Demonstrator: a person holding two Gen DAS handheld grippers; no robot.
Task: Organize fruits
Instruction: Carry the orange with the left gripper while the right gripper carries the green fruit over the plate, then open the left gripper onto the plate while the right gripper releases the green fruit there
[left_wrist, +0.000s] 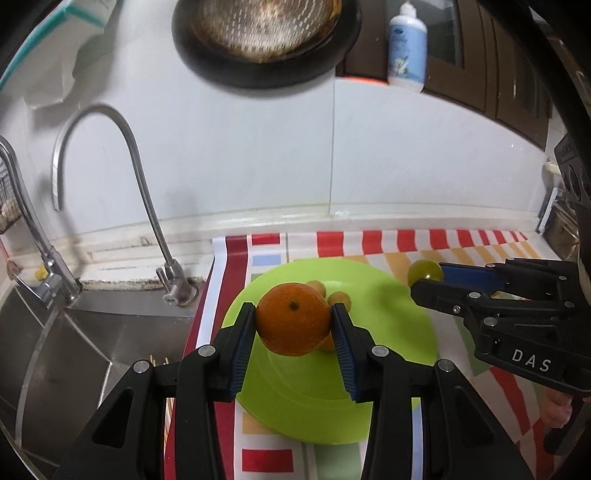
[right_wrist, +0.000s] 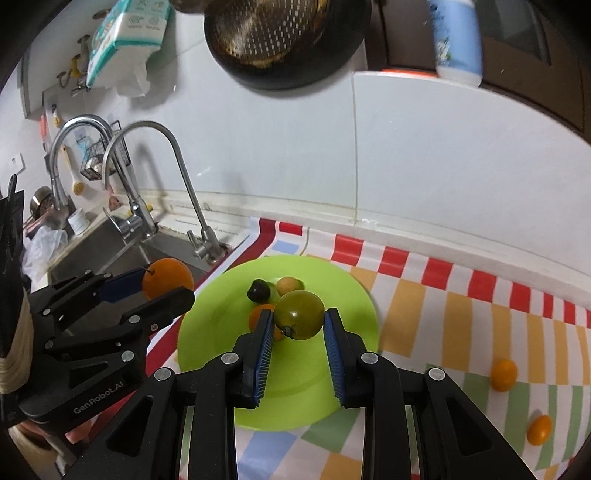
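Above green plate (right_wrist: 332, 387): right gripper (right_wrist: 298, 325) clamping green tomato (right_wrist: 300, 319); left gripper (right_wrist: 162, 286) clutching orange (right_wrist: 168, 277) beside.

both grippers are crowding the green plate (right_wrist: 343, 291): left gripper (left_wrist: 294, 323) is hanging over its centre clamping the orange (left_wrist: 293, 318), right gripper (right_wrist: 298, 320) is coming in from 3 o'clock pinching a green tomato (right_wrist: 299, 319). plate middle is carrying a dark fruit (right_wrist: 259, 290) and a yellowish fruit (right_wrist: 290, 285); near rim around 6 o'clock is lying bare. at 9 o'clock the faucet (left_wrist: 110, 192) and sink (left_wrist: 92, 339) are blocking. wall (left_wrist: 406, 155) is closing 12 o'clock, pan (left_wrist: 266, 40) and bottle (left_wrist: 406, 48) overhanging. striped mat (right_wrist: 461, 321) at 3 o'clock is lying mostly open, two orange tomatoes (right_wrist: 503, 374) sitting at 4 o'clock.
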